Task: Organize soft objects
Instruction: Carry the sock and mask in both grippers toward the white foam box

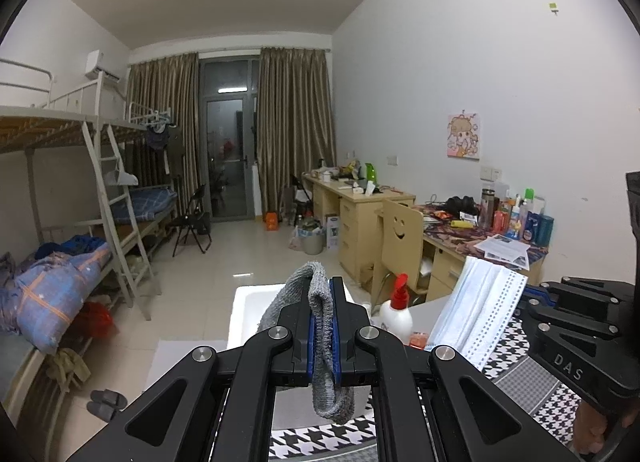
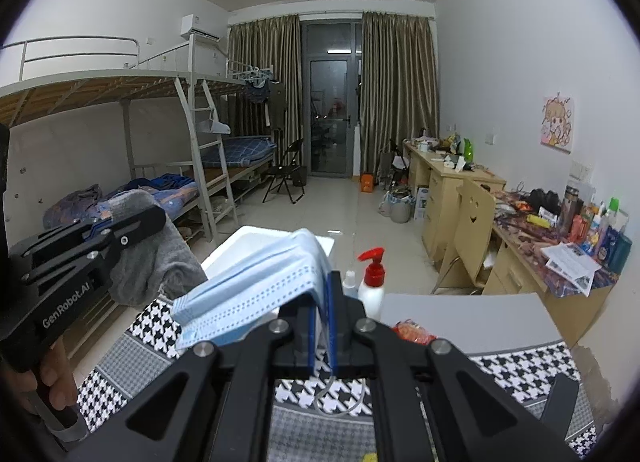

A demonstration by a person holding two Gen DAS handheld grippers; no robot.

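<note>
My left gripper [image 1: 323, 294] is shut on a grey knitted sock [image 1: 320, 326], held in the air above a white foam box [image 1: 248, 314]; the sock hangs down between the fingers. It also shows at the left of the right wrist view [image 2: 152, 258]. My right gripper [image 2: 324, 286] is shut on a light blue face mask [image 2: 256, 294], which drapes to the left over the white box [image 2: 256, 242]. The mask also shows in the left wrist view [image 1: 480, 314], to the right of the sock. Both are held above a table with a houndstooth cloth [image 2: 520, 370].
A white pump bottle with a red top [image 2: 372, 282] and a red packet [image 2: 412, 332] stand on the table beyond the grippers. Bunk beds [image 1: 80, 221] line the left wall; desks [image 1: 368, 213] and a wooden chair [image 1: 400, 238] line the right.
</note>
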